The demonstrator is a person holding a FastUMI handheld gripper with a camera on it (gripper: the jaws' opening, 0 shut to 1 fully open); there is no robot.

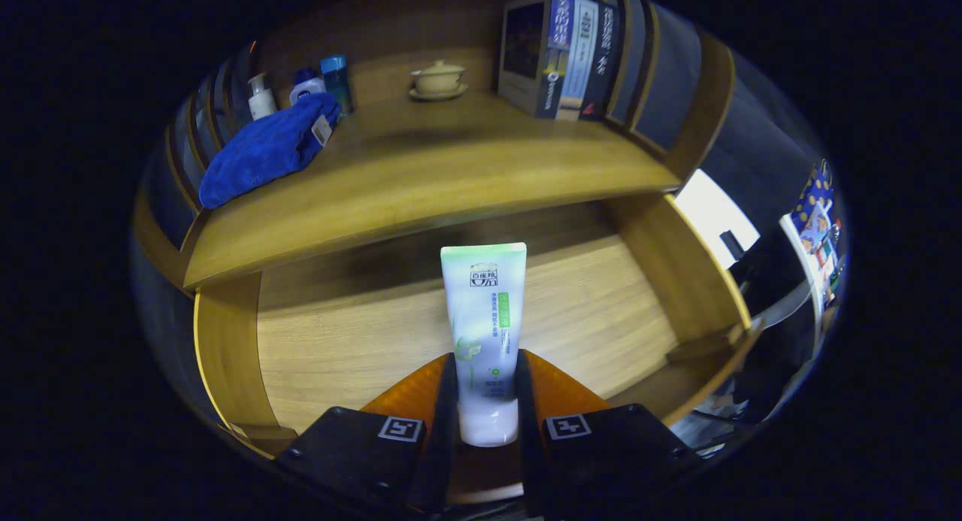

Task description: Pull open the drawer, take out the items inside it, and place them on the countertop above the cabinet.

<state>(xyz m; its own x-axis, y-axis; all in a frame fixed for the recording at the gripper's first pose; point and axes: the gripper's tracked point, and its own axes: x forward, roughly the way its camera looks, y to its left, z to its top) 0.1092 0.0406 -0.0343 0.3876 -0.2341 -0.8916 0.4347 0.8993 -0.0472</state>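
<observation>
Two black fingers of the hand-held gripper (487,401) pinch a white tube (485,333) with green print, one finger pressing on each side of its lower body just above the cap. The tube's long axis runs straight ahead along the fingers, from 6 o'clock to 12 o'clock: the white cap sits at 6 o'clock, nearest the camera, and the flat crimped end with its green band points to 12 o'clock, away from the fingers.

Below and beyond the tube lies the open drawer (338,333), a light wood box whose floor shows bare wood all around the tube. Its side walls rise at 9 o'clock and 3 o'clock of the tube.

Past the drawer, toward 12 o'clock, the wooden surface (421,175) of the cabinet spreads wide. A folded blue towel (267,149) lies on it at 10 o'clock, with a white pump bottle (260,96), a small white and blue bottle (307,86) and a taller blue bottle (337,81) standing just behind it. A lidded cup on a saucer (439,80) stands at 12 o'clock, and a row of upright books (571,55) stands at 1 o'clock. Slatted panels frame the surface on both sides.
</observation>
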